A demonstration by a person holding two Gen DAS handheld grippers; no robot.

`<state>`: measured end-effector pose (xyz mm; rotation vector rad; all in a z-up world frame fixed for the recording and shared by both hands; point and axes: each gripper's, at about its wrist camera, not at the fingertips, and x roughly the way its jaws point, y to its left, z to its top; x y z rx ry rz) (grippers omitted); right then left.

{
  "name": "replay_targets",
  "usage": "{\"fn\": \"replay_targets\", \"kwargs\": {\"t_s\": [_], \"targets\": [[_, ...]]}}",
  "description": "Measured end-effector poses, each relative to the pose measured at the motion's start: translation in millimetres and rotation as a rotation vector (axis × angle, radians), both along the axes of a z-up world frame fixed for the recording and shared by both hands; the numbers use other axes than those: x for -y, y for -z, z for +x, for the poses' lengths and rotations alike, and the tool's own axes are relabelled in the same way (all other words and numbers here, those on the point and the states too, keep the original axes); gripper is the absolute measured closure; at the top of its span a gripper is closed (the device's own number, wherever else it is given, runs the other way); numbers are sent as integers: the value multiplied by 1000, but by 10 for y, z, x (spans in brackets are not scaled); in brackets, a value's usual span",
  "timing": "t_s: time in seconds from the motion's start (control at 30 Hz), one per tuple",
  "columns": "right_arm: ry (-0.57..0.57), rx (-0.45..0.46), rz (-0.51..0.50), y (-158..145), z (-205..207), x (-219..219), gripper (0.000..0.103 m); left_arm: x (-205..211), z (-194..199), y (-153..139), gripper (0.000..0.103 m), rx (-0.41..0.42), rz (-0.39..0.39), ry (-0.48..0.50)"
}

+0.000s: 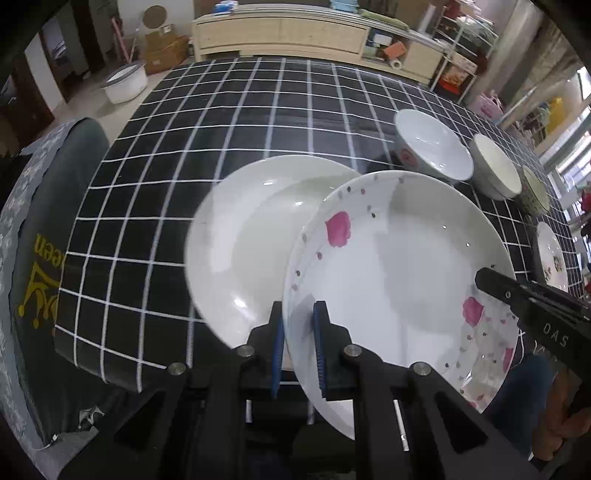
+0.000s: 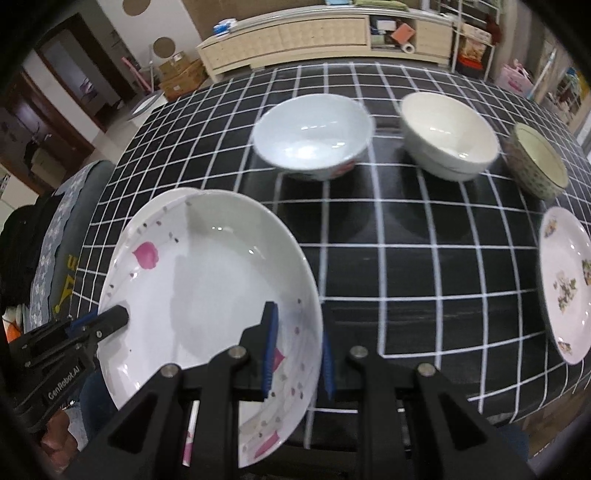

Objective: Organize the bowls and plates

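Note:
A white plate with pink petals (image 1: 391, 273) hangs tilted over the table, held by both grippers. My left gripper (image 1: 298, 350) is shut on its near-left rim, which runs between the blue pads. My right gripper (image 2: 298, 358) is shut on the opposite rim; in the left wrist view it shows at the plate's right edge (image 1: 495, 284). Partly under the held plate, a plain white plate (image 1: 236, 243) lies on the cloth. Behind stand a white bowl with a red mark (image 2: 314, 136), a cream bowl (image 2: 447, 136) and a speckled bowl (image 2: 535, 162). A flowered plate (image 2: 565, 284) lies at the right.
The table wears a black cloth with white grid lines (image 2: 406, 266). A chair with a grey cover (image 1: 44, 229) stands at its left edge. Beyond the table are a pale sideboard (image 1: 280, 35), cardboard boxes (image 1: 164, 53) and a white basin on the floor (image 1: 123, 83).

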<state>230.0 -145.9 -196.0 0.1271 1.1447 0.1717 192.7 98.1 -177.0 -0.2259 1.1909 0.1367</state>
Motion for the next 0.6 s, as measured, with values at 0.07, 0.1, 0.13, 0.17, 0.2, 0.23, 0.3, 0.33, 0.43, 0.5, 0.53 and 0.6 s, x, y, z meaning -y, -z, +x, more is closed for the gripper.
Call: {"fn": "replay_targets", "kwargs": {"t_s": [0.07,0.1,0.13,0.17,0.2,0.23,0.3,0.33,0.43,0.5,0.53,0.6], "targets": [[-13,-3,-4,12,23,-91,78,-77,-32,3,90,-1,0,-12],[-18,-5,-6,23,35,-125,78,-120,-45,11,90,-2,-1,-17],[-22,-8,-5,32,45,-159,78,-164,-62,22,90,-4,0,-24],[-28,-11,-6,37,44,-180,78,-186,-63,32,90,-5,-2,-28],[-34,-15,-7,49,59,-218,78,-219,-69,44,90,-7,-4,-35],[-38,-17,-7,55,55,-241,78,-256,-82,60,90,-11,-4,-41],[-46,-24,-10,77,71,-301,78,-299,-89,83,90,-20,-5,-45],[-49,-30,-13,91,80,-331,78,-317,-92,86,90,-21,-2,-42],[-64,-38,-18,124,101,-417,78,-371,-91,89,90,-18,9,-43],[-70,-37,-27,124,123,-465,78,-409,-81,87,90,-18,11,-49],[-72,-36,-27,124,138,-486,78,-431,-77,90,90,-18,11,-52],[-73,-35,-32,126,168,-536,78,-473,-61,105,90,-18,9,-58]]}}
